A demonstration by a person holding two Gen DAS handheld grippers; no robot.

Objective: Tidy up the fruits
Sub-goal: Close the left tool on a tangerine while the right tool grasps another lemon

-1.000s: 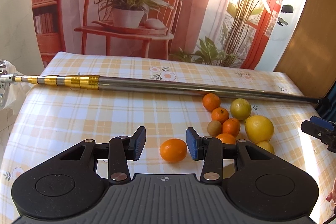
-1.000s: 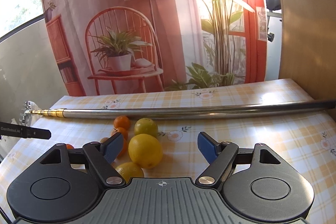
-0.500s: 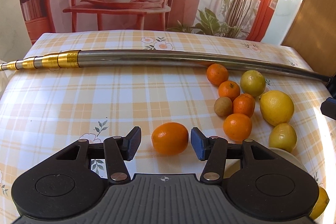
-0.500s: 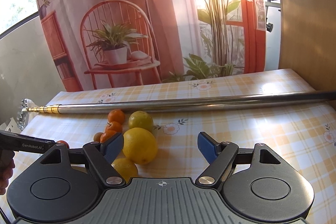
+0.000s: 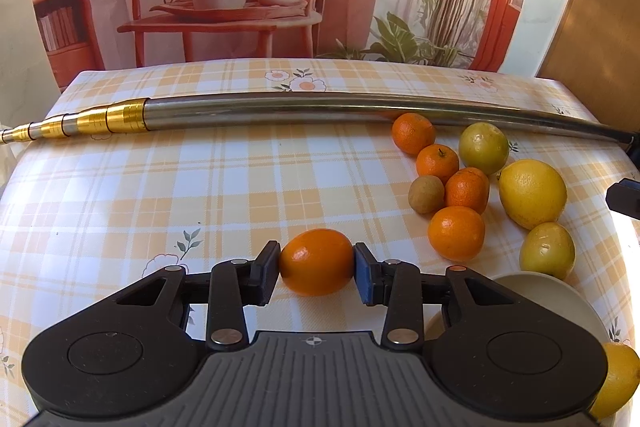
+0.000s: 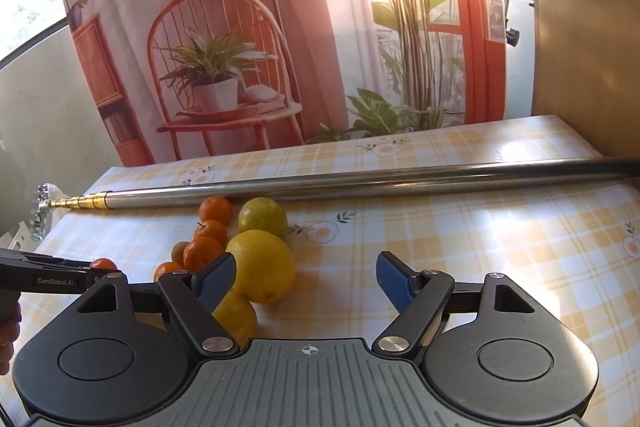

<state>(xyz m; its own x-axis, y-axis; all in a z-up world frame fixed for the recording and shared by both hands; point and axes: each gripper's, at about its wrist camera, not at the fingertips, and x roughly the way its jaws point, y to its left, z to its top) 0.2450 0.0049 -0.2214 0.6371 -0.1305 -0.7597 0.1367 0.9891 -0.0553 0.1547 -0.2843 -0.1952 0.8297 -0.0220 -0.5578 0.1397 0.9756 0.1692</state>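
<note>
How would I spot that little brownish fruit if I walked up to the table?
Find the long metal pole lying across the checked tablecloth. Near one end sits a cluster of oranges and lemons. The brown fruit is on the cluster's edge, touching two oranges: the smallest piece, dull tan, not bright.

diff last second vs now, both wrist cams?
The left tongs moved forward and down, then closed on the lone orange; both pads now touch it, where earlier it sat loose between open fingers. The right tongs drifted slightly and stay open beside the big lemon. The fruit cluster and metal pole kept their places on the tablecloth.
</note>
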